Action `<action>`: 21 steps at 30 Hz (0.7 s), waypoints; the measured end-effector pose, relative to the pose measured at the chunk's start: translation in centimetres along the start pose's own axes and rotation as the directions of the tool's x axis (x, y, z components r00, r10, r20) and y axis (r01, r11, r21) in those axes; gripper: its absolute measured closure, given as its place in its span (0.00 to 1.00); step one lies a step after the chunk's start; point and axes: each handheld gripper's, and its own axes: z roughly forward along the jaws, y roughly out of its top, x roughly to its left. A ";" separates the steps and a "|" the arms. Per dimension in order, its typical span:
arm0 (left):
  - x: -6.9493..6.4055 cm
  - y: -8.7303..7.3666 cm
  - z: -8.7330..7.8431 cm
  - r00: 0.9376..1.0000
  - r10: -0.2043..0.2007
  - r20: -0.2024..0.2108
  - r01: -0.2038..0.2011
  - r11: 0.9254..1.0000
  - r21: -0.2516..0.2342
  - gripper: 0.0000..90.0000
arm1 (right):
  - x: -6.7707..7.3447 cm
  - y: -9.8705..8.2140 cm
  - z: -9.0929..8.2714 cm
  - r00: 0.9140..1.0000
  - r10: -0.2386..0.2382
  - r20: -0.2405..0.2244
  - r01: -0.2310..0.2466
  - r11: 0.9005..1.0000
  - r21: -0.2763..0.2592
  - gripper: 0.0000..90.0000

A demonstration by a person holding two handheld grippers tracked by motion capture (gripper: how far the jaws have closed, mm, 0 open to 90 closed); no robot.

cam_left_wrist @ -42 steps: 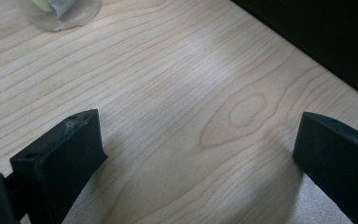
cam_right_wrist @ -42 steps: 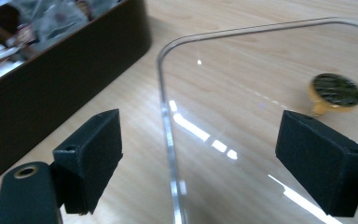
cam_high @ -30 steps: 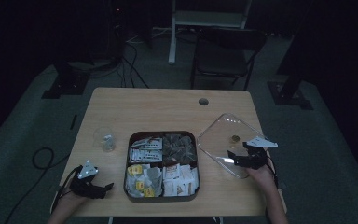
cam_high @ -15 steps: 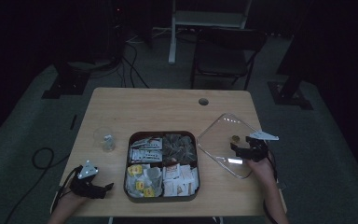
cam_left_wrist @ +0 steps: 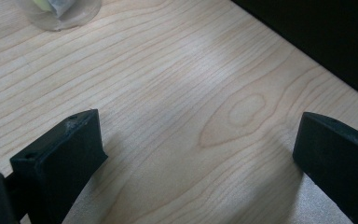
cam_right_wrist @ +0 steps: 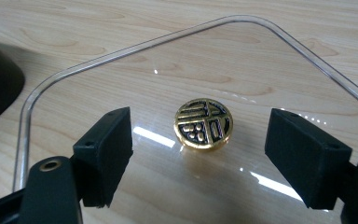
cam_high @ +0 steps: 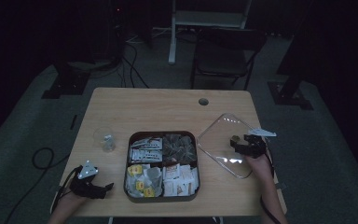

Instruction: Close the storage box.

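Left gripper (cam_high: 106, 187) rests at the near left corner of the table (cam_high: 168, 102), jaws spread wide over bare wood, nothing between them; it takes no part at present. Right gripper (cam_right_wrist: 198, 140) sits over the lid (cam_right_wrist: 121, 84), its jaws having just been closing, yet both pads stand clear of the knob (cam_right_wrist: 203, 123), which lies between them untouched. Judged status: the lid is off the box (cam_high: 162, 165) and flat on the table to the box's right, near the right edge; the grasp on the knob is lined up but not made. Remaining, by my reading: close on the knob, lift, carry the lid across and seat it on the box. The lid is clear, rounded at the corners, with bright glare streaks; its knob is a round gold disc with a dark embossed pattern. Farther off, the box holds four compartments of tea bags and sachets, and a small glass (cam_high: 105, 139) stands left of it.
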 end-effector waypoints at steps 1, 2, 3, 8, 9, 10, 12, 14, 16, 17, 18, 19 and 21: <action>0.0 0.0 0.0 1.000 0.000 0.000 0.000 1.000 0.000 0.03 | 0.0 0.0 0.1 1.000 0.000 0.003 0.000 1.000 0.003 0.28; 0.0 0.0 0.0 1.000 0.000 0.000 0.000 1.000 0.000 0.02 | 0.0 0.1 0.4 1.000 -0.002 0.009 0.002 1.000 0.009 0.28; 0.0 0.0 0.0 1.000 0.000 0.000 0.000 1.000 0.000 0.03 | 0.0 0.2 0.6 1.000 -0.003 0.011 0.003 1.000 0.018 0.30; 0.0 0.0 0.0 1.000 0.000 0.000 0.000 1.000 0.000 0.03 | 0.0 0.3 1.4 0.999 -0.012 0.033 0.010 0.999 0.043 0.40; 0.0 0.0 0.0 1.000 0.000 0.000 0.000 1.000 0.000 0.03 | 0.0 0.2 1.5 0.999 -0.019 0.040 0.017 0.999 0.044 0.41; 0.0 0.0 0.0 1.000 0.000 0.000 0.000 1.000 0.000 0.03 | 0.0 0.2 1.6 0.999 -0.020 0.040 0.018 0.999 0.049 0.45; 0.0 0.0 0.0 1.000 0.000 0.000 0.000 1.000 0.000 0.03 | 0.1 0.2 1.7 0.999 -0.027 0.044 0.025 0.998 0.052 0.50; 0.0 0.0 0.0 1.000 0.000 0.000 0.000 1.000 0.000 0.03 | 0.1 0.3 1.8 0.999 -0.026 0.043 0.023 0.998 0.055 0.52; 0.0 0.0 0.0 1.000 0.000 0.000 0.000 1.000 0.000 0.02 | 0.2 0.3 1.9 0.998 -0.027 0.056 0.024 0.998 0.059 0.54; 0.0 0.0 0.0 1.000 0.000 0.000 0.000 1.000 0.000 0.03 | 0.1 0.3 2.0 0.998 -0.029 0.052 0.025 0.998 0.064 0.54; 0.0 0.0 0.0 1.000 0.000 0.000 0.000 1.000 0.000 0.03 | 0.2 0.3 2.0 0.998 -0.035 0.054 0.031 0.997 0.069 0.56; 0.0 0.0 0.0 1.000 0.000 0.000 0.000 1.000 0.000 0.03 | 0.3 0.4 2.1 0.997 -0.044 0.059 0.039 0.996 0.077 0.56; 0.0 0.0 0.0 1.000 -0.001 0.000 0.001 1.000 0.000 0.03 | 0.3 0.4 2.3 0.997 -0.055 0.058 0.050 0.995 0.082 0.61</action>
